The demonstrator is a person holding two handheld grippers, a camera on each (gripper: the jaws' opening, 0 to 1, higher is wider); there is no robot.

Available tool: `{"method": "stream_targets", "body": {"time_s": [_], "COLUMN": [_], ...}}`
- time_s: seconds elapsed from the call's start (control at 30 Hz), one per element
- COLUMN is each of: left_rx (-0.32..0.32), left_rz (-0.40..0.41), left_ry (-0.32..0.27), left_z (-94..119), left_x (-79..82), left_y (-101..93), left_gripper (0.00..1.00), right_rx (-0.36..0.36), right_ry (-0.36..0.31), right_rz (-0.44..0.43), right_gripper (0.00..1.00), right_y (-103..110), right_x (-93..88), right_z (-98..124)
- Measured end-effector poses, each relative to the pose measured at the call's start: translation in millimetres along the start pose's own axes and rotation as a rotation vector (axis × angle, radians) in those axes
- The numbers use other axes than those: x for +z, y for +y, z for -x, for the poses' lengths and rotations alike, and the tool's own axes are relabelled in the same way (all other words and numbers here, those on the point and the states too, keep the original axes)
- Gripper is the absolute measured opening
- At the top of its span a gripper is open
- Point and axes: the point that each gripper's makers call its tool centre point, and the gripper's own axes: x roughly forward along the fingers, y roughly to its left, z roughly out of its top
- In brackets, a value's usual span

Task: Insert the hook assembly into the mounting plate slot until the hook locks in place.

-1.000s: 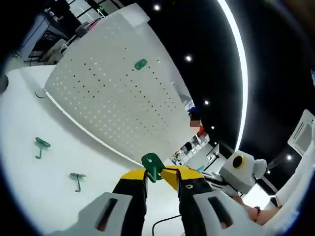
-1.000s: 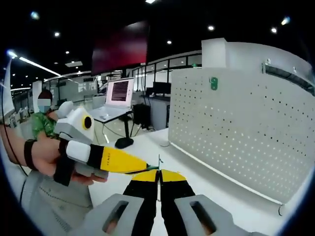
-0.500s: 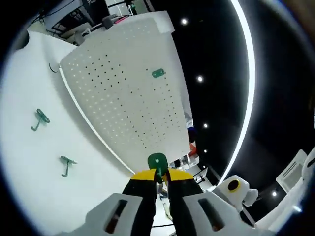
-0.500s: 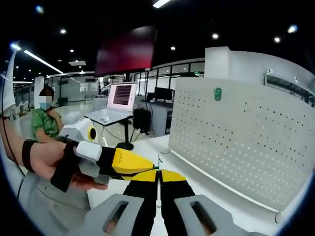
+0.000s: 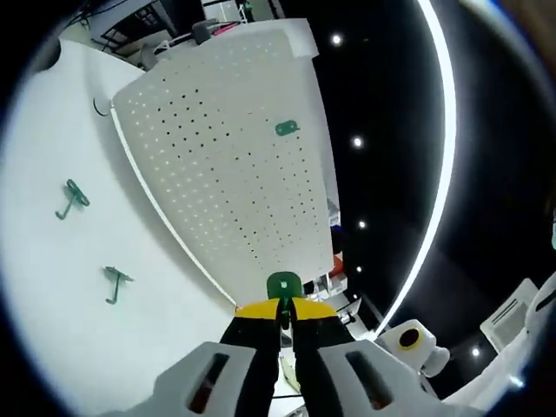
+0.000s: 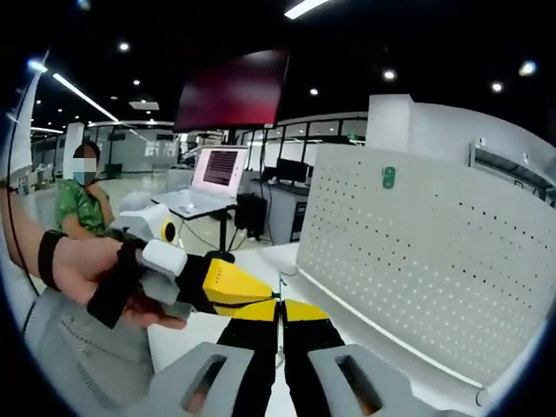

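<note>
Since a second ago the left gripper [image 5: 281, 314] has rolled and closed up: its jaws, then spread around the green hook [image 5: 282, 287], now stand narrow and pinch it, the hook's flat head poking up above the yellow tips. The pegboard [image 5: 226, 148] has swung more upright in the left gripper view with that roll, which is camera motion.

In the left gripper view, two loose hooks lie on the white table [image 5: 52, 287]: one at far left [image 5: 69, 199], another [image 5: 114, 282] nearer the gripper, well apart from each other. To their right the pegboard rises from the table, a green hook base [image 5: 287, 129] already fixed high on its face. At lower right the right gripper's body [image 5: 408, 340] shows.

The right gripper view gives what the other cannot: at left a hand [image 6: 82, 265] holds the left gripper [image 6: 217, 285], whose yellow tip meets the right gripper [image 6: 280, 306]. The right jaws stand pressed together; whether anything lies between them I cannot tell. A laptop [image 6: 208, 174] sits behind, then the pegboard [image 6: 417, 252] with the same base [image 6: 388, 177].
</note>
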Motion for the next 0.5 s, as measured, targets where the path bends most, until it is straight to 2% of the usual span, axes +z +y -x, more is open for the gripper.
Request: {"method": "stream_targets", "body": {"time_s": [0.5], "left_rx": [0.006], "left_rz": [-0.027], "left_ry": [0.005], "left_z": [-1.0], "left_x": [-2.5], "left_y": [0.3], "left_gripper": [0.04], "right_rx": [-0.024], "right_ry": [0.009], "right_rz": [0.010], "right_gripper": [0.00], "right_y": [-5.1], "right_x": [-1.8], "right_z": [1.8]}}
